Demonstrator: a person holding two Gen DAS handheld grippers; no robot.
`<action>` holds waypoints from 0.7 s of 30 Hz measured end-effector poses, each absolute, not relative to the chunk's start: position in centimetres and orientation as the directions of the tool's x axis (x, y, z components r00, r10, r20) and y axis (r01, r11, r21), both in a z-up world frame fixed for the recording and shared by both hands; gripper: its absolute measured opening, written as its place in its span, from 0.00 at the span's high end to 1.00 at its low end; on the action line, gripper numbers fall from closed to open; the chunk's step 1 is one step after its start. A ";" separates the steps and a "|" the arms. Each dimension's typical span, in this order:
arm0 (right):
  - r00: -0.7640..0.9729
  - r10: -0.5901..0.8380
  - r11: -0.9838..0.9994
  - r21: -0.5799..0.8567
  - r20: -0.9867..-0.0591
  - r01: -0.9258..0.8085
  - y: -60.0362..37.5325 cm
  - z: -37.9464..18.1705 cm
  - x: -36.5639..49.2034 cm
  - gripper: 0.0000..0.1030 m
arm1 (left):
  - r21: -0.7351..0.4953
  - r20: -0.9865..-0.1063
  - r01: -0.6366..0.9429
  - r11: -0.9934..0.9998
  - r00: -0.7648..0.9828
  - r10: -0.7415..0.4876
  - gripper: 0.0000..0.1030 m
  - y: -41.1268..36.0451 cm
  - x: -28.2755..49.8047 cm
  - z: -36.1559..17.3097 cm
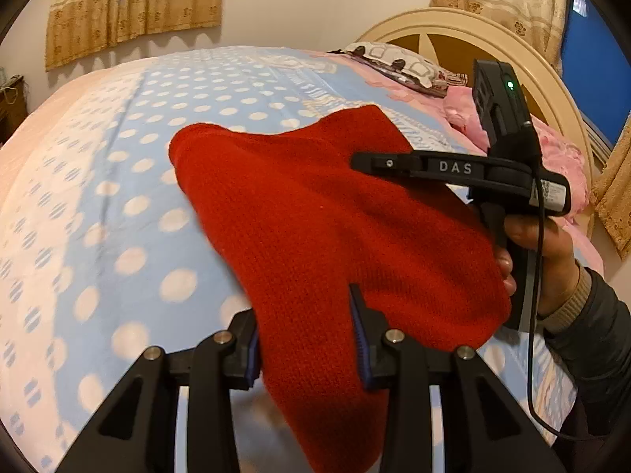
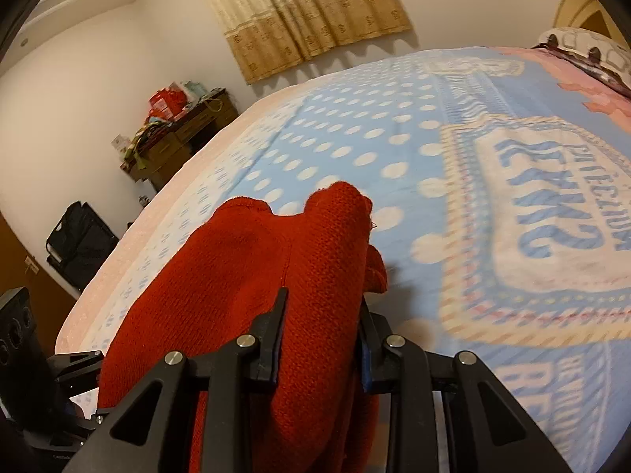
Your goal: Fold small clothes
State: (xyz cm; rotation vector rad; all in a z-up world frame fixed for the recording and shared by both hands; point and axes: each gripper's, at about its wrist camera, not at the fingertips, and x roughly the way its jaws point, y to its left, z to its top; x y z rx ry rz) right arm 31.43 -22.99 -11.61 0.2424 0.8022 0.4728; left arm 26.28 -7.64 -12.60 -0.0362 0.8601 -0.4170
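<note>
A bed spread with a light-blue blanket (image 1: 118, 149) dotted in white fills most of both views, its printed lettering panel at the right of the right-wrist frame. At the upper right of the left-wrist frame stand a cream arched headboard (image 1: 465, 35), a patterned pillow (image 1: 398, 61) and a crumpled pink quilt (image 1: 552, 146); beige patterned curtains (image 1: 130, 4) hang on the white wall at upper left. At the left of the right-wrist frame, a cluttered wooden dresser (image 2: 177, 138) stands above a black bag (image 2: 79, 236) on the floor.

A red knitted garment (image 1: 315, 216) hangs above the blanket at frame centre, stretched between the two tools. The left gripper (image 1: 307, 339), at the bottom centre of its frame, is clamped on the lower part of the knit, cloth bunched between its jaws. The right gripper (image 2: 321, 339) likewise pinches a gathered fold of the red knit at the bottom centre of its frame. In the left-wrist view the right hand (image 1: 540, 252) wraps the tool's handle at the right edge, a dark sleeve behind it, the tool reaching leftward over the garment
</note>
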 end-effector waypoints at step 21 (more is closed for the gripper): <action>0.510 0.592 0.802 0.387 -0.624 -0.455 -10.1 -10.1 28.9 0.72 | -0.185 -0.694 0.182 0.966 0.671 -0.260 0.63 1.4 20.4 -11.1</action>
